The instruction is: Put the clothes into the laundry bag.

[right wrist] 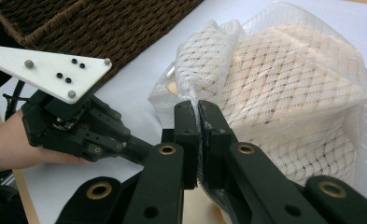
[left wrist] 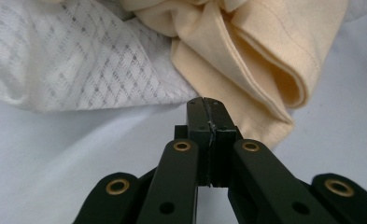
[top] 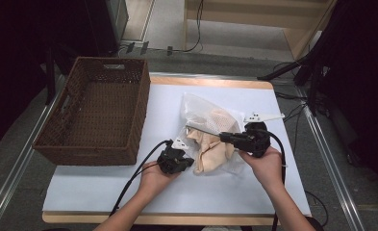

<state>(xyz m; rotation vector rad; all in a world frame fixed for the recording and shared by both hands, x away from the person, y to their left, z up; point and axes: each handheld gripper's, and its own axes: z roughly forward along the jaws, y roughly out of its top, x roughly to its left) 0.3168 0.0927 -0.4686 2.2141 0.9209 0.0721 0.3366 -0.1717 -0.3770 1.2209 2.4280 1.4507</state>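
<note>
We get even overhead light on the white table (top: 105, 187), pretty bright with only soft shadows, while the room edges go dark. Up close, the tongs look sharp but the backgrounds blur.

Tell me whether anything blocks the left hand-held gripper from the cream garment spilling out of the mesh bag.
Nothing visible does. The left hand-held gripper, jaws shut, points at the cream garment across bare white table cover; the mesh bag lies off to the side.

No readable txt or labels anywhere.
</note>
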